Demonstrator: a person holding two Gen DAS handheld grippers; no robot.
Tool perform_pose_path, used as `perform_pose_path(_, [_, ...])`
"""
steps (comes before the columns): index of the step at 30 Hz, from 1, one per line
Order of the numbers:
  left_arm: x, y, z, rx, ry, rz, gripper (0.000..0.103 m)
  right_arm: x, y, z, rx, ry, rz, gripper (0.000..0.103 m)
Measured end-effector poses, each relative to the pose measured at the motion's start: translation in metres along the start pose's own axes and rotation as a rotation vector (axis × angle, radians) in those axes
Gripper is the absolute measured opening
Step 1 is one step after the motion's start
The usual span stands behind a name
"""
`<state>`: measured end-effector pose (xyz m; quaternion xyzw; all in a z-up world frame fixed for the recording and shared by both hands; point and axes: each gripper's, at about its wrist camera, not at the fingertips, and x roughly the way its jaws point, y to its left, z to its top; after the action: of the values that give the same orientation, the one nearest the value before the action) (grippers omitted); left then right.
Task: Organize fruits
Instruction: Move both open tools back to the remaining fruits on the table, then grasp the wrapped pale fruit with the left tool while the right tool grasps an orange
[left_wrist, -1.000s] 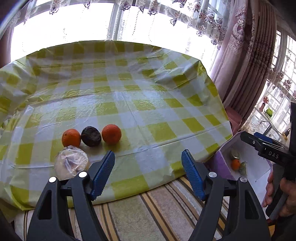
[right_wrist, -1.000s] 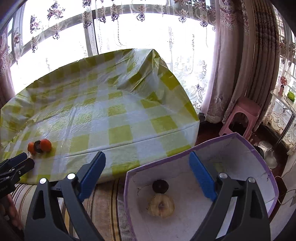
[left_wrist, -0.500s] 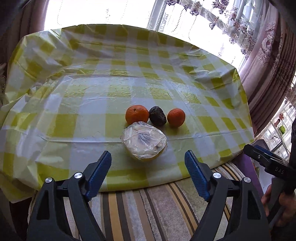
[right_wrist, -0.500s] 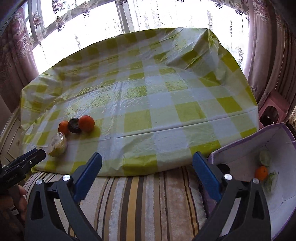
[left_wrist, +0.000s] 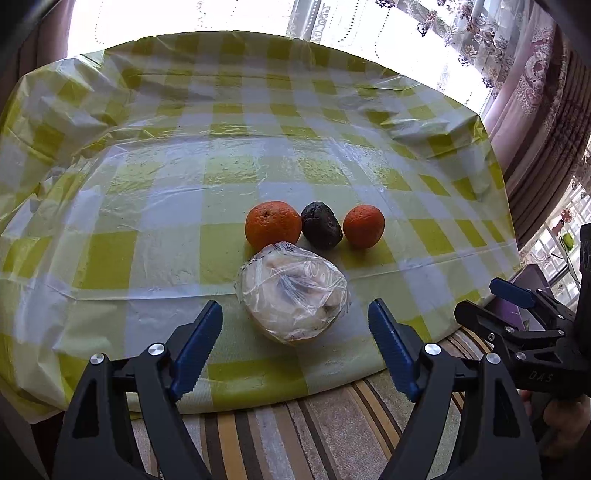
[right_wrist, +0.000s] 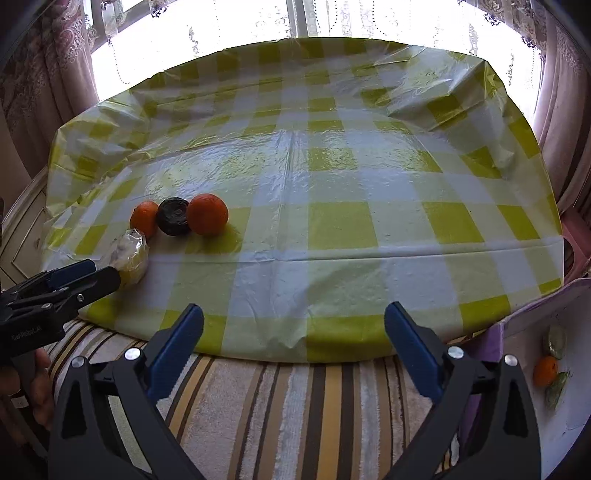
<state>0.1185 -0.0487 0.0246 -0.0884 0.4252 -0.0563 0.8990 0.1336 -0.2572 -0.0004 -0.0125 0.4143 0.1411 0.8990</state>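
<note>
Two oranges (left_wrist: 273, 225) (left_wrist: 364, 226) flank a dark wrinkled fruit (left_wrist: 320, 229) in a row on the yellow-checked tablecloth (left_wrist: 184, 177). In front of them lies a pale fruit wrapped in clear plastic (left_wrist: 291, 291). My left gripper (left_wrist: 293, 305) stands open just short of the wrapped fruit, one finger to each side, not touching it. My right gripper (right_wrist: 294, 309) is open over the table's near edge with nothing between its fingers. From the right wrist, the fruit row (right_wrist: 173, 216) and wrapped fruit (right_wrist: 131, 254) are far left, beside the left gripper (right_wrist: 101, 271).
A white box with a purple rim (right_wrist: 535, 306) sits low at the right and holds an orange (right_wrist: 545, 371) and wrapped greenish pieces (right_wrist: 556, 341). A striped cushion (right_wrist: 295, 406) runs along the table's near edge. Curtains and a bright window stand behind.
Both grippers swung left and lower toward the table. The wrapped fruit now sits centred before the left fingers. The right gripper left the box. Both jaws stand a little wider.
</note>
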Motion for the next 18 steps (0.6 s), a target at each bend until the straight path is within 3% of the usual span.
perform_pose_path(9, [0.015, 0.002, 0.007, 0.014, 0.037, -0.013, 0.062, 0.016, 0.013, 0.016, -0.039, 0.005, 0.01, 0.099])
perform_pose_path(18, [0.007, 0.011, 0.003, -0.032, -0.001, 0.016, 0.06, 0.034, 0.041, 0.034, -0.108, -0.006, 0.015, 0.099])
